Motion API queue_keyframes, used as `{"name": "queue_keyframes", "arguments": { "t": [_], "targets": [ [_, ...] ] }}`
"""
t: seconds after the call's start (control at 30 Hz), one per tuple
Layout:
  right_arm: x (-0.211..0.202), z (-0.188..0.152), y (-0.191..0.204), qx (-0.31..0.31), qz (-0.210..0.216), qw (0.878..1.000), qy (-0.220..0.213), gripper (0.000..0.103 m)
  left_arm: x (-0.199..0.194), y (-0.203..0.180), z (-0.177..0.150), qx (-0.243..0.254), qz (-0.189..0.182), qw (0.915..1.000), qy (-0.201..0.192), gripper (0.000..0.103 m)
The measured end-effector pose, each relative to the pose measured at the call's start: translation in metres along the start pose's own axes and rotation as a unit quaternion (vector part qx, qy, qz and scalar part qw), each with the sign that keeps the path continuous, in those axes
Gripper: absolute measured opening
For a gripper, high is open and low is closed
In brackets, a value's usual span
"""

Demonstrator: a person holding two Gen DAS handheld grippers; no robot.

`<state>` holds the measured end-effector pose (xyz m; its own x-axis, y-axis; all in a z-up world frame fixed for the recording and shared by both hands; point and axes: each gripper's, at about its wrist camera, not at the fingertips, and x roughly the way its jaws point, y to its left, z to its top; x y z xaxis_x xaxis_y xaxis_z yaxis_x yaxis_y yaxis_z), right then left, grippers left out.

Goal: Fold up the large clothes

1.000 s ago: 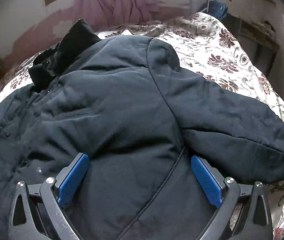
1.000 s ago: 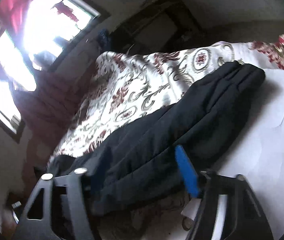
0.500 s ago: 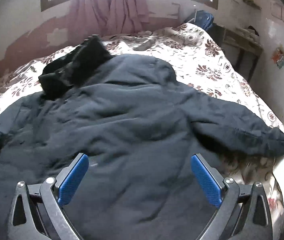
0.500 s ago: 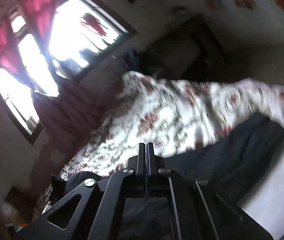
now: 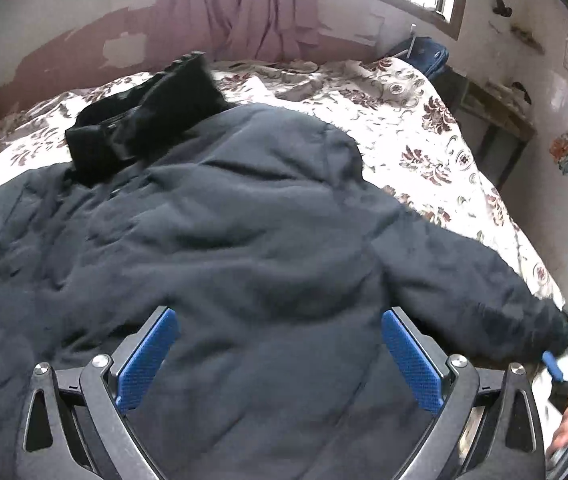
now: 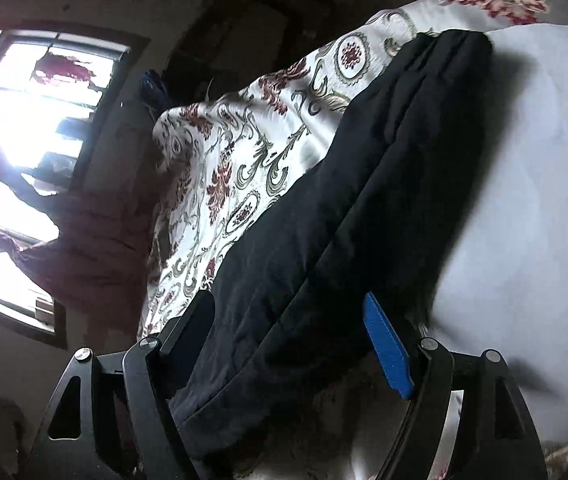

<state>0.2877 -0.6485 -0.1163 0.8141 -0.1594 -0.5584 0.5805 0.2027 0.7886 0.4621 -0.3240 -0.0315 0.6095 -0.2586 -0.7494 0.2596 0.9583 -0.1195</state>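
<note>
Jacket (image 5: 243,248) spread across floral bed (image 5: 424,128), left gripper (image 5: 275,360) agape over its hem, right gripper (image 6: 288,344) agape astride sleeve (image 6: 364,184).

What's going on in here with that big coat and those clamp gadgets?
A person is holding a two-finger gripper in each hand, setting up to fold a dark padded jacket spread on a floral bedspread. The left gripper is open above the jacket's lower body, gripping nothing. The right gripper is open too, with the jacket's outstretched sleeve lying between its fingers, not pinched. No fold has been made yet.
</note>
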Motion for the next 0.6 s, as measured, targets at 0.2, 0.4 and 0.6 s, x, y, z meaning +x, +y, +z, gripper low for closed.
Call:
{"name": "queue_keyframes", "arguments": {
  "t": [0.2,0.4,0.6],
  "targets": [
    [0.009,0.001,0.0,-0.008,-0.016,1.0,0.007,0.033,0.047,-0.041,0.003,0.042,0.05,0.9971,0.04,0.103],
    [0.003,0.007,0.002,-0.028,0.002,1.0,-0.007,0.003,0.055,-0.044,-0.001,0.054,0.063,0.9956,0.045,0.103],
    [-0.02,0.008,0.022,-0.073,0.035,0.995,-0.05,0.002,0.05,-0.035,0.0,0.046,0.037,0.9968,0.055,0.103]
  ]
}}
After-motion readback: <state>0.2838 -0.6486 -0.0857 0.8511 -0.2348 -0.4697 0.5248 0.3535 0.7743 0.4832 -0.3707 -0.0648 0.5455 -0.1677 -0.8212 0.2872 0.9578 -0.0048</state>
